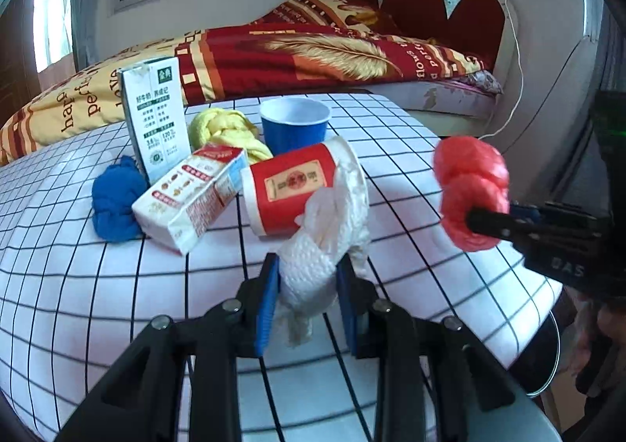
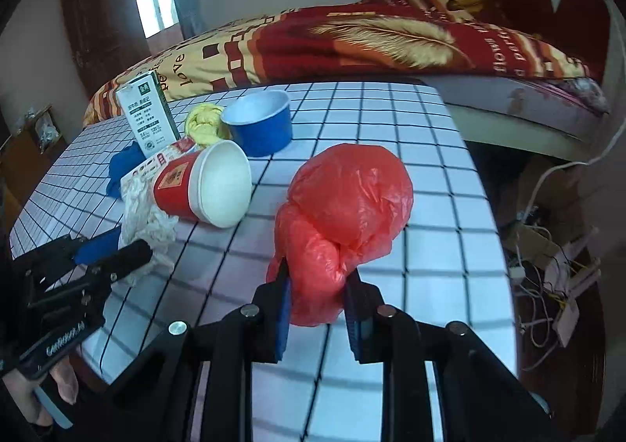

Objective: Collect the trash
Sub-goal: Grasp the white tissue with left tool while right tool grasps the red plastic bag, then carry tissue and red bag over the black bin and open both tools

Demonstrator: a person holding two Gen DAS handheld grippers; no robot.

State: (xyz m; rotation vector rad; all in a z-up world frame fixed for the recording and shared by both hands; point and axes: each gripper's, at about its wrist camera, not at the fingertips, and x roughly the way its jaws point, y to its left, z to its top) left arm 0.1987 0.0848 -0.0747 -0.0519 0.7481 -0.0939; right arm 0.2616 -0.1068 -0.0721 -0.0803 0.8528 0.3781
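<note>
Step in hand: pick-up of two pieces of trash at once, one per hand. Both grasps appear made; carrying off is judged to be next.

Left gripper (image 1: 307, 285): jaws clenched on a knotted white plastic bag (image 1: 313, 258), which sits squarely between the blue pads, its tail hanging below them and its bulk rising ahead of the jaws. Whether it has cleared the desk (image 1: 117, 305) cannot be told.

Right gripper (image 2: 317, 285): jaws clenched on the lower lobe of a knotted red plastic bag (image 2: 344, 215); the larger lobe stands ahead of and above the jaws. In the left wrist view it appears held clear of the desk surface, off to the right of the left jaws.

Remaining items, all ahead of the left jaws:
- a red paper cup (image 1: 289, 191) on its side, just beyond the white bag and possibly touching it;
- a tipped small carton (image 1: 187, 199), to the left of the cup;
- an upright milk carton (image 1: 154, 117), a blue cup (image 1: 293, 125), a yellow wad (image 1: 227, 128) and a blue wad (image 1: 115, 203), farther off.

No bin is visible in either view.

Next move, by judgement: lift both bags away without dragging the red paper cup, hold the grip firm on the slippery film, and locate a receptacle.
</note>
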